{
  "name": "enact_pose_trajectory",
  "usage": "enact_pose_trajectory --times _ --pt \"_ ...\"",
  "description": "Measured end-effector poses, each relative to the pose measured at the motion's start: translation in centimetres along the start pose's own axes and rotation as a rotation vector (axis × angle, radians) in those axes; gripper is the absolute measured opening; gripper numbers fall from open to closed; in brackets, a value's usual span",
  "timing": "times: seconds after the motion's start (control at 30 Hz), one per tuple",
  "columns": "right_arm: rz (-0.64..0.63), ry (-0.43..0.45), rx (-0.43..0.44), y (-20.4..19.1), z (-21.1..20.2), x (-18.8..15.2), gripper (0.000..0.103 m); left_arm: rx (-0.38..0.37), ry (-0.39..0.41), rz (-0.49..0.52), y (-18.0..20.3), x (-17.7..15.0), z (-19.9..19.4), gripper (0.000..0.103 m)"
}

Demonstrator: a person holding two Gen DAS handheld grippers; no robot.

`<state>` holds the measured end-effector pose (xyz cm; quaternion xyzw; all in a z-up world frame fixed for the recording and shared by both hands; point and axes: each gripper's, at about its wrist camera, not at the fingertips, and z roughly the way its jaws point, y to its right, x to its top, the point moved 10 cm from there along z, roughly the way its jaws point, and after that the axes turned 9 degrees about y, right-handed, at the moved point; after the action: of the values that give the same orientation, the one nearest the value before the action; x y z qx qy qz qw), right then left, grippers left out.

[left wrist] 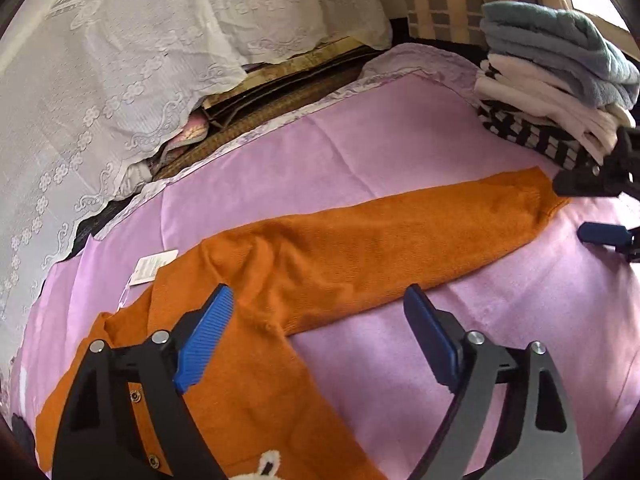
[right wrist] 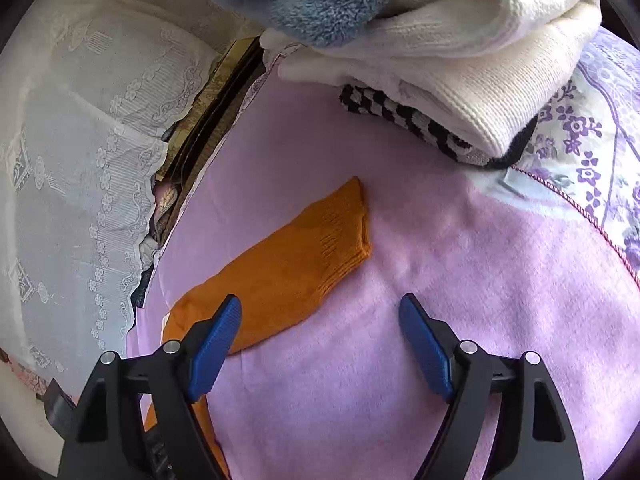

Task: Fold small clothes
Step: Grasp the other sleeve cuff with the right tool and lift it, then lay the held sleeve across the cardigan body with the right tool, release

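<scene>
An orange knit cardigan [left wrist: 280, 272] lies flat on a pink cloth [left wrist: 400, 128], snap buttons and a white animal patch at its lower front. One sleeve stretches out to the right. My left gripper [left wrist: 320, 300] hovers open over the shoulder, where the sleeve joins the body, and its blue pads grip nothing. At the right edge of that view my right gripper [left wrist: 576, 210] stands by the cuff. In the right wrist view the right gripper [right wrist: 320, 304] is open just short of the sleeve cuff [right wrist: 336, 232], its left pad over the sleeve and its right pad over bare pink cloth [right wrist: 440, 260].
A stack of folded clothes [left wrist: 560, 72], blue fleece over cream knit over a black-and-white check, sits at the far right, close above the cuff [right wrist: 440, 40]. A white lace cover [left wrist: 100, 80] drapes at the left. A paper tag [left wrist: 154, 266] lies by the collar. Floral bedding [right wrist: 580, 132] borders the right.
</scene>
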<state>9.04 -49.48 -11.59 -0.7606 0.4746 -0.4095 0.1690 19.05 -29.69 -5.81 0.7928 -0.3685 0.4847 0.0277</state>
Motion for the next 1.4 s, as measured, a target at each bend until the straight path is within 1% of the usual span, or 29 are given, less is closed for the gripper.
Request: enact_pose_trajectory --times 0.03,0.07,0.1,0.13,0.17,0.2,0.23,0.3,0.33,0.37,0.43,0.47,0.53,0.57,0.67,0.73,0.87,0.9,0.93,1.03,1.07,1.13,1.2,1.23,1.33,1.4 --pt "-0.002 0.005 -0.007 -0.1 0.4 0.3 0.075 0.002 -0.001 0.019 0.6 -0.1 0.5 0.083" --pt "-0.006 0.013 -0.017 0.0 0.9 0.4 0.066 -0.003 -0.007 0.031 1.1 -0.3 1.1 0.083" --pt "-0.007 0.026 -0.017 0.1 1.3 0.6 0.060 -0.013 -0.018 0.043 1.5 -0.6 1.6 0.083" --pt "-0.017 0.031 -0.034 0.3 1.8 0.6 0.048 -0.023 -0.036 0.056 2.0 -1.1 2.2 0.083" --pt "-0.031 0.038 -0.047 0.4 2.1 0.6 0.034 -0.033 -0.055 0.067 2.4 -1.6 2.8 0.081" --pt "-0.050 0.043 -0.058 0.5 2.3 0.6 0.019 -0.047 -0.071 0.080 2.7 -1.9 3.1 0.077" --pt "-0.066 0.043 -0.058 0.5 2.5 0.6 0.013 -0.060 -0.071 0.088 3.0 -1.9 3.1 0.072" --pt "-0.084 0.042 -0.040 0.0 2.4 0.5 0.007 -0.063 -0.065 0.104 3.3 -1.8 3.1 0.070" --pt "-0.100 0.048 -0.025 -0.6 2.1 0.6 0.007 -0.074 -0.070 0.107 3.6 -1.8 3.2 0.062" --pt "-0.118 0.055 -0.005 -1.5 1.7 0.6 0.007 -0.090 -0.071 0.103 3.8 -1.8 3.2 0.058" --pt "-0.153 0.068 0.048 -3.9 0.6 0.7 0.007 -0.095 -0.069 0.086 3.7 -1.6 3.1 0.043" --pt "-0.176 0.073 0.071 -5.5 0.1 0.8 0.007 -0.103 -0.071 0.073 3.6 -1.5 3.1 0.039" --pt "-0.225 0.081 0.119 -8.8 -0.8 0.9 0.007 -0.139 -0.076 0.024 3.4 -1.3 3.0 0.027" --pt "-0.245 0.082 0.140 -10.4 -1.1 0.9 0.007 -0.162 -0.078 -0.012 3.1 -1.2 2.9 0.027" --pt "-0.317 0.072 0.196 -15.4 -2.0 0.4 0.007 -0.238 -0.081 -0.150 1.7 -0.7 2.4 0.027" --pt "-0.372 0.060 0.226 -18.7 -2.3 -0.4 0.007 -0.267 -0.080 -0.234 0.3 -0.6 2.0 0.027" --pt "-0.494 0.013 0.278 -24.5 -2.1 -3.8 0.007 -0.308 -0.052 -0.397 -3.9 -0.2 0.5 0.028" --pt "-0.521 -0.004 0.294 -26.0 -1.9 -5.0 0.007 -0.315 -0.045 -0.429 -5.1 -0.2 0.0 0.032" --pt "-0.538 -0.021 0.313 -27.3 -1.6 -6.1 0.007 -0.317 -0.040 -0.456 -6.5 -0.4 -0.4 0.038" --pt "-0.574 -0.074 0.360 -30.7 -0.9 -9.7 0.007 -0.294 -0.018 -0.529 -11.2 -1.3 -1.7 0.049" --pt "-0.587 -0.089 0.372 -31.5 -0.7 -10.9 0.007 -0.276 -0.012 -0.555 -13.1 -1.7 -2.0 0.050" --pt "-0.615 -0.120 0.386 -33.2 0.1 -13.4 0.007 -0.231 -0.008 -0.607 -16.8 -3.0 -2.3 0.057" --pt "-0.648 -0.153 0.395 -34.7 1.0 -16.0 0.007 -0.179 -0.024 -0.660 -20.4 -4.8 -2.0 0.058" --pt "-0.667 -0.165 0.395 -35.3 1.6 -17.3 0.007 -0.168 -0.036 -0.694 -21.9 -5.7 -1.6 0.058" --pt "-0.734 -0.199 0.383 -36.6 3.4 -21.2 0.007 -0.180 -0.058 -0.790 -25.1 -8.3 -1.0 0.058" --pt "-0.763 -0.223 0.373 -36.9 4.7 -23.5 0.007 -0.188 -0.070 -0.819 -25.9 -10.0 -0.4 0.058"
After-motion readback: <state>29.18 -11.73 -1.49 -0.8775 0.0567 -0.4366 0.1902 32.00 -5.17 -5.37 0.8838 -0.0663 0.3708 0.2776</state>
